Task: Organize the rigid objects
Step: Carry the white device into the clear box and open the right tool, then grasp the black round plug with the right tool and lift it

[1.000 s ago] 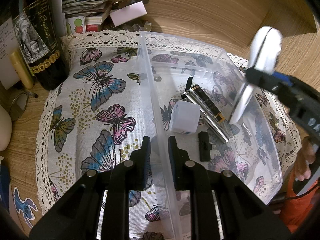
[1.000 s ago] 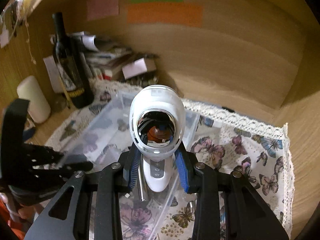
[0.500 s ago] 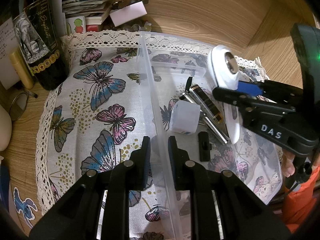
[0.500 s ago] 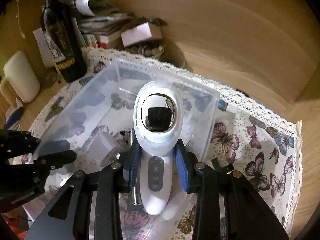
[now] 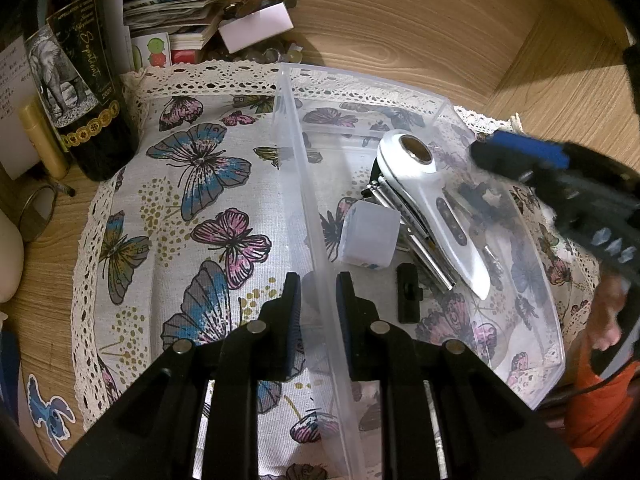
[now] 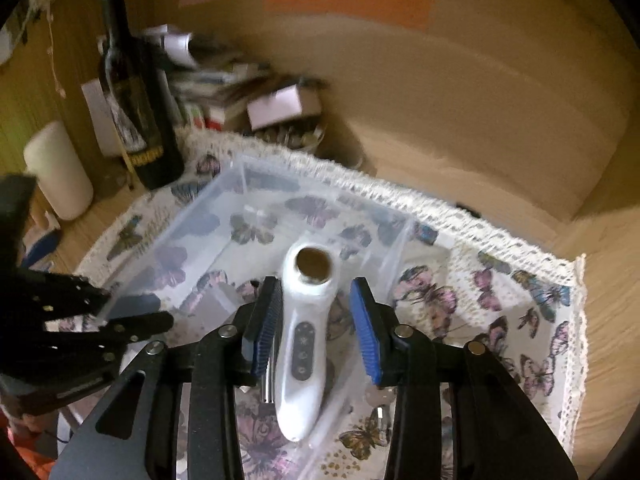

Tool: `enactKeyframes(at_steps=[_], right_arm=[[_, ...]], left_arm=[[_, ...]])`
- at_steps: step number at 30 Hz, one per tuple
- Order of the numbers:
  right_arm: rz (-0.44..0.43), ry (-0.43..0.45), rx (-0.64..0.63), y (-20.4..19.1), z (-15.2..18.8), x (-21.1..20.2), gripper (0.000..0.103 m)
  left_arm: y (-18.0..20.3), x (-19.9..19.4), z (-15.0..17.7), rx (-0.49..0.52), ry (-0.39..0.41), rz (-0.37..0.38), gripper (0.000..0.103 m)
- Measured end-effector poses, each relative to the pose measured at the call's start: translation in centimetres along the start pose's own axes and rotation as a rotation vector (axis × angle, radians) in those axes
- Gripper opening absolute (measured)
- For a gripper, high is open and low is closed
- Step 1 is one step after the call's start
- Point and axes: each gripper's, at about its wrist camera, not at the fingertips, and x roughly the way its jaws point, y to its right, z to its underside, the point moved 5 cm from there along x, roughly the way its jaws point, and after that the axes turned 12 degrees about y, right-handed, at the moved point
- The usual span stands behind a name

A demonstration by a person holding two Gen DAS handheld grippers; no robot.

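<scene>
Both tongs differ: left gripper (image 5: 316,296) pinches the clear plastic bin (image 5: 532,248) wall at 6 o'clock. Right gripper (image 6: 316,320) is opening, pads clear of the white handheld device (image 6: 302,344); it could roll off the metal pens (image 5: 424,248) beneath

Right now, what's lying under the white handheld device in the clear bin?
The white handheld device lies across the metal pens in the clear bin, beside the white cube and a black clip. The device covers the pens' middle stretch, and anything else beneath it.

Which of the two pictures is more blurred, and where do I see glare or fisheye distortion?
Right wrist view: smeared by motion, worst on the wine bottle and the papers behind it. Left wrist view: sharp, only the right gripper is blurred; glare on the clear plastic box; the fisheye bends the wooden wall in both.
</scene>
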Motion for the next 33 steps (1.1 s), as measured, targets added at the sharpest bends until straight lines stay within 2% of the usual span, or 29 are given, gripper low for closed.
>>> enactKeyframes(at_steps=[5, 11, 17, 25, 33], right_arm=[[0.067, 0.090, 0.030, 2.5, -1.2, -2.9, 0.048], [0.162, 0.106, 0.082, 6.1, -0.6, -4.8, 0.052], [0.235, 0.020, 0.152, 9.5, 2.9, -3.7, 0.053], [0.251, -0.087, 0.324, 13.5, 7.6, -1.2, 0.053], [0.260, -0.169, 0.384, 14.9, 10.4, 1.7, 0.053]], left_arm=[[0.0, 0.0, 0.0, 0.001, 0.000, 0.000, 0.017], [0.0, 0.0, 0.0, -0.001, 0.002, 0.002, 0.017], [-0.1, -0.1, 0.1, -0.001, 0.003, 0.003, 0.017], [-0.1, -0.1, 0.1, -0.003, 0.003, 0.002, 0.017], [-0.1, -0.1, 0.1, -0.003, 0.003, 0.002, 0.017]])
